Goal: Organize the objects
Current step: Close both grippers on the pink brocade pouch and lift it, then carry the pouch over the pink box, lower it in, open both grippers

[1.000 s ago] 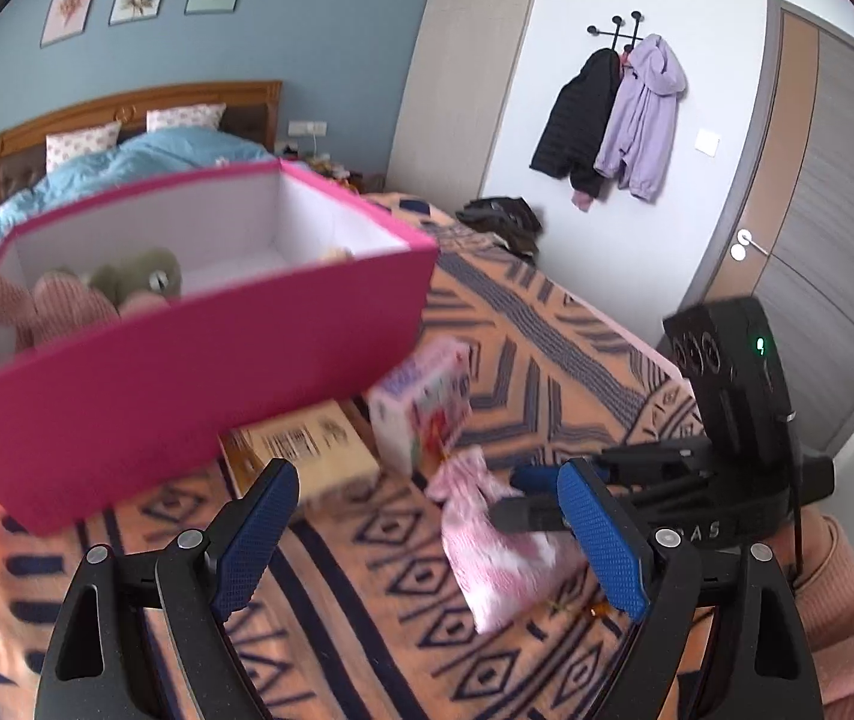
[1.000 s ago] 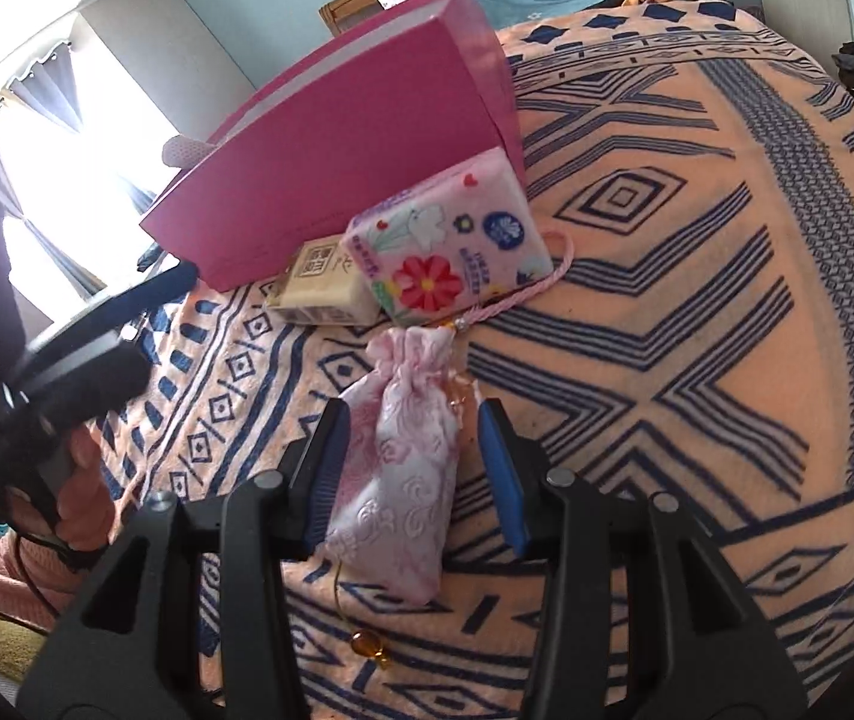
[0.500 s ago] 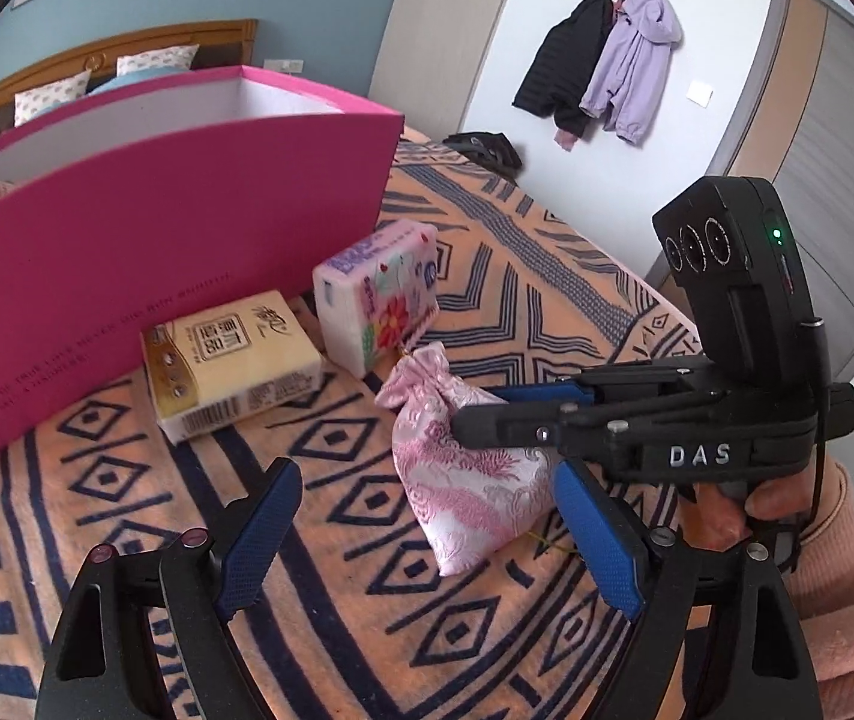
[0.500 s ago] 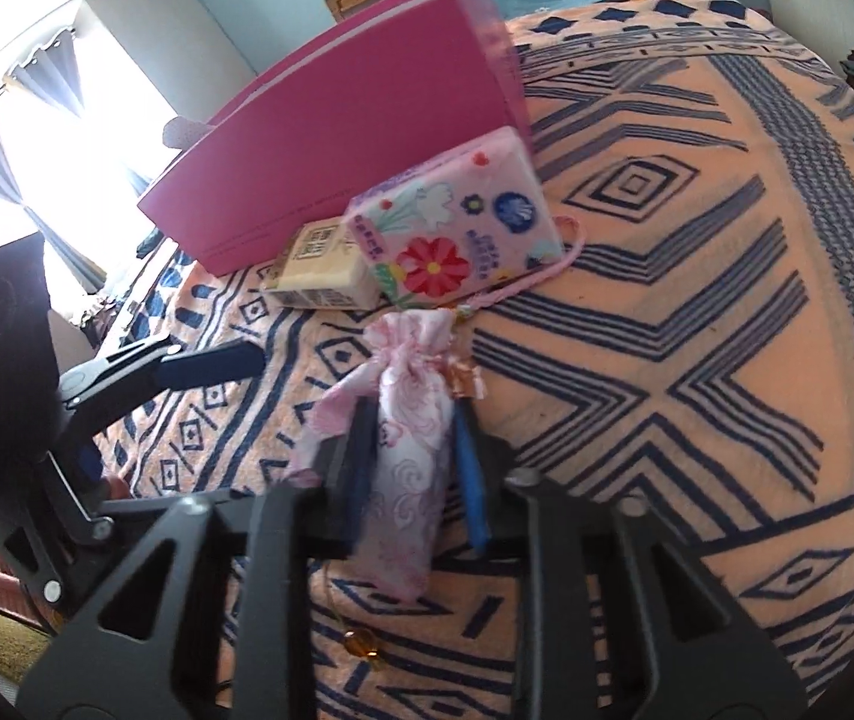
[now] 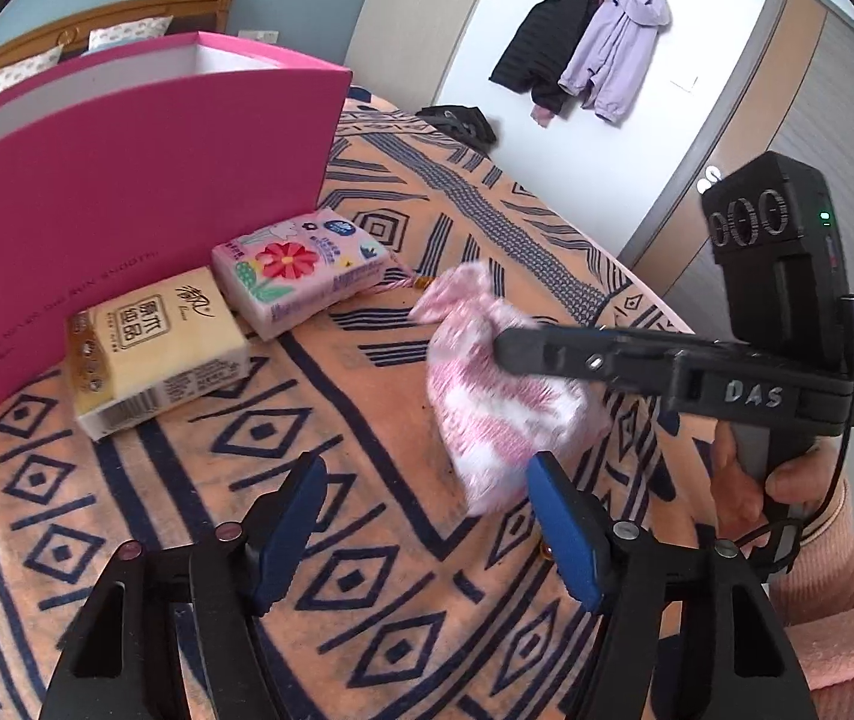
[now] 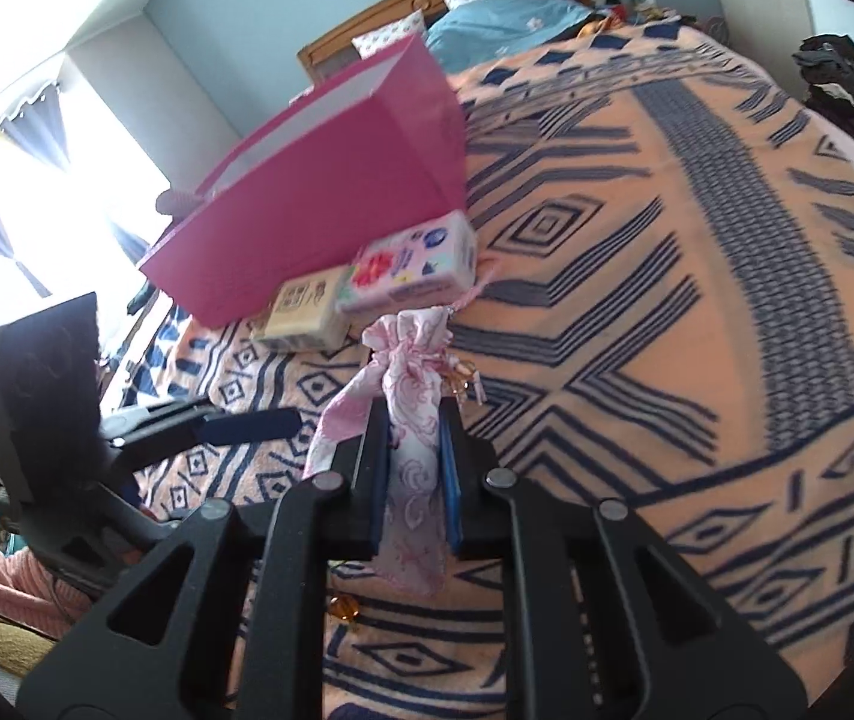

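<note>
right gripper [image 6: 414, 474]: jaws have just been closing, now clamped on the pink drawstring pouch [image 6: 411, 420] — cloth squeezed between the blue pads
pouch position: held at mid-body, neck end up and toward the box; a second ago it lay flat on the blanket [image 5: 366, 396] between open jaws, now it looks raised off it
left gripper [image 5: 427, 534]: jaws have just been closing too, yet they stand apart with nothing between them, low over the blanket, just beside the pouch's bottom end
change in view: pink box [image 5: 144, 162] filled the left wrist view a second ago, now sits further back
left to sort: yellow tissue pack [image 5: 156, 348] and floral tissue pack [image 5: 300, 270], side by side on the blanket against the box front wall
task read: pick done — pouch likely goes into the box next; two packs not yet stowed
risk: bead cord hangs below the pouch, could snag
</note>
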### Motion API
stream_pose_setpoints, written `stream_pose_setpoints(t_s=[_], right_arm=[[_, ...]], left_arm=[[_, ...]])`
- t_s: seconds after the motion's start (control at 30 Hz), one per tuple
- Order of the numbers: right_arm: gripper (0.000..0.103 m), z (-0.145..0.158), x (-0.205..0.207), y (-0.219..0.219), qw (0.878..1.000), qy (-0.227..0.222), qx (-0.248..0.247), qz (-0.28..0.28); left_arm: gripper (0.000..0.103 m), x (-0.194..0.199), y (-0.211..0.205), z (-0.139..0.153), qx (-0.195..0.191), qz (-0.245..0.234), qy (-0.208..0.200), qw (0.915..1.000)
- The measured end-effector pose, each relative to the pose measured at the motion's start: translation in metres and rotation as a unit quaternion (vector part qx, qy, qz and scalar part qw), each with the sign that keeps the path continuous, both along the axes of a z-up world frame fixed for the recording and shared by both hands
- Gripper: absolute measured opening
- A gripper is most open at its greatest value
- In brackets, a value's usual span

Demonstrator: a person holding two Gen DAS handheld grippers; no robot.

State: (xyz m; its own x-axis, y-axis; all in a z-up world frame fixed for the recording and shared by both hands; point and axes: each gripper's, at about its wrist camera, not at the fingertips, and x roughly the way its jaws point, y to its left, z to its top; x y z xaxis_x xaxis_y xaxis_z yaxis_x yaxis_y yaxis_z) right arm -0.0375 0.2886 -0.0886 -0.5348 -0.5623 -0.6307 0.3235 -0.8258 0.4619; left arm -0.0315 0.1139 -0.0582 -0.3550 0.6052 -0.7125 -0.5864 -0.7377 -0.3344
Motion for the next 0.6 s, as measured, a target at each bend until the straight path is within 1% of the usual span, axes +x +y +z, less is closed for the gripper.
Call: stream_pose_setpoints(t_s=[0.2, 0.37, 0.47, 0.5, 0.57, 0.6], right_arm=[[0.016, 0.018, 0.005, 0.01, 0.999, 0.027, -0.019, -0.016], [0.016, 0.037, 0.012, 0.011, 0.997, 0.059, -0.04, -0.01], [0.016, 0.049, 0.014, 0.006, 0.996, 0.078, -0.045, -0.001], [0.016, 0.053, 0.014, 0.003, 0.995, 0.085, -0.044, 0.002], [0.016, 0.058, 0.013, -0.004, 0.995, 0.091, -0.045, 0.013], [0.016, 0.059, 0.012, -0.006, 0.994, 0.094, -0.046, 0.017]], left_arm=[[0.07, 0.003, 0.004, 0.011, 0.015, -0.012, 0.006, 0.9998], [0.07, 0.004, 0.007, 0.024, 0.038, -0.03, 0.012, 0.9987], [0.069, 0.008, 0.004, 0.032, 0.058, -0.039, 0.017, 0.9974], [0.068, 0.008, 0.003, 0.035, 0.062, -0.04, 0.021, 0.997], [0.062, 0.009, 0.001, 0.041, 0.065, -0.039, 0.027, 0.9968], [0.061, 0.009, -0.001, 0.043, 0.066, -0.038, 0.029, 0.9967]])
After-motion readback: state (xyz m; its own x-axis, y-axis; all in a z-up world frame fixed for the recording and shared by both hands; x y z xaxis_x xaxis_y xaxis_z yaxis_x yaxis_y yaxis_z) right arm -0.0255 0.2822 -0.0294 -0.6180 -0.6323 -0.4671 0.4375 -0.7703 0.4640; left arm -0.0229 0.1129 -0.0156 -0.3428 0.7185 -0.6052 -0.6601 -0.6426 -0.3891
